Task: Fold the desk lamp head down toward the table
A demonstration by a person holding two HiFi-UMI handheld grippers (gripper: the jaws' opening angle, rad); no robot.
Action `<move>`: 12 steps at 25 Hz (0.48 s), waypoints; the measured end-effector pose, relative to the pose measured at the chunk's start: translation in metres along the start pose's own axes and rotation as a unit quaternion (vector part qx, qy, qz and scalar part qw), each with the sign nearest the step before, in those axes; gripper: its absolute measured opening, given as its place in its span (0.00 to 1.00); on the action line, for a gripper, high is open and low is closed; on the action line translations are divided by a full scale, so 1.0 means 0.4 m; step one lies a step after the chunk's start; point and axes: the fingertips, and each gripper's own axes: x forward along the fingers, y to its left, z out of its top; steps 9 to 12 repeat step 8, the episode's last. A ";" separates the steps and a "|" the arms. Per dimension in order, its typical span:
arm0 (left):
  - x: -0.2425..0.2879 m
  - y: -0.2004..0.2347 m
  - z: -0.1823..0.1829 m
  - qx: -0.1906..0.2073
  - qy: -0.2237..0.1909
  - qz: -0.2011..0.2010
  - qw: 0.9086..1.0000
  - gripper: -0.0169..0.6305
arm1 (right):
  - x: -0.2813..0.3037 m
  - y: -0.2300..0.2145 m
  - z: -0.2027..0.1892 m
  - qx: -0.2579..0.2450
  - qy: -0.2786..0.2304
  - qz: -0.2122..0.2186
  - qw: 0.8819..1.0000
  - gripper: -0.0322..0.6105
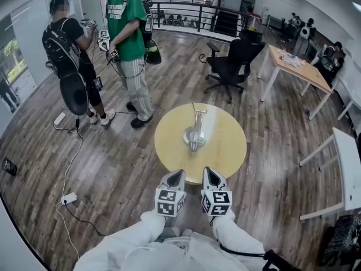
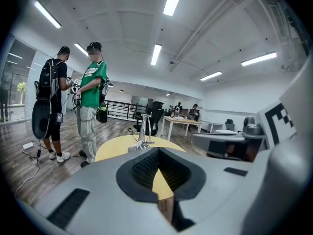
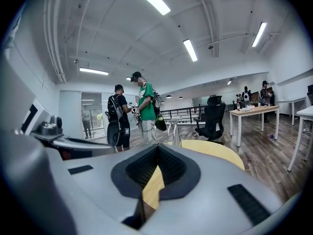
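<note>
A silver desk lamp (image 1: 194,133) stands near the middle of the round yellow table (image 1: 228,151), its thin metal arm rising toward the far side. The left gripper view shows the lamp (image 2: 143,137) upright ahead, and the right gripper view shows the lamp (image 3: 174,130) ahead too. My left gripper (image 1: 176,174) and right gripper (image 1: 208,171) hover side by side at the table's near edge, well short of the lamp. The left gripper (image 2: 158,153) is shut with nothing in it. The right gripper (image 3: 157,149) is shut as well and holds nothing.
Two people (image 1: 127,44) stand on the wood floor beyond the table at the left. A black office chair (image 1: 231,61) and a wooden desk (image 1: 299,66) are behind it. A white table (image 1: 347,168) stands right. A power strip (image 1: 69,198) with cables lies left.
</note>
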 end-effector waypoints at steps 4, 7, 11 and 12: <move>-0.006 0.000 -0.005 0.001 0.001 -0.001 1.000 0.03 | -0.005 0.008 -0.002 -0.002 0.000 0.003 1.000 0.07; -0.002 -0.011 -0.008 0.001 0.003 -0.002 1.000 0.03 | -0.010 -0.001 -0.003 -0.002 0.003 0.004 1.000 0.07; -0.001 -0.015 -0.008 0.001 0.004 -0.002 1.000 0.03 | -0.012 -0.005 -0.003 -0.002 0.003 0.004 1.000 0.07; -0.001 -0.015 -0.008 0.001 0.004 -0.002 1.000 0.03 | -0.012 -0.005 -0.003 -0.002 0.003 0.004 1.000 0.07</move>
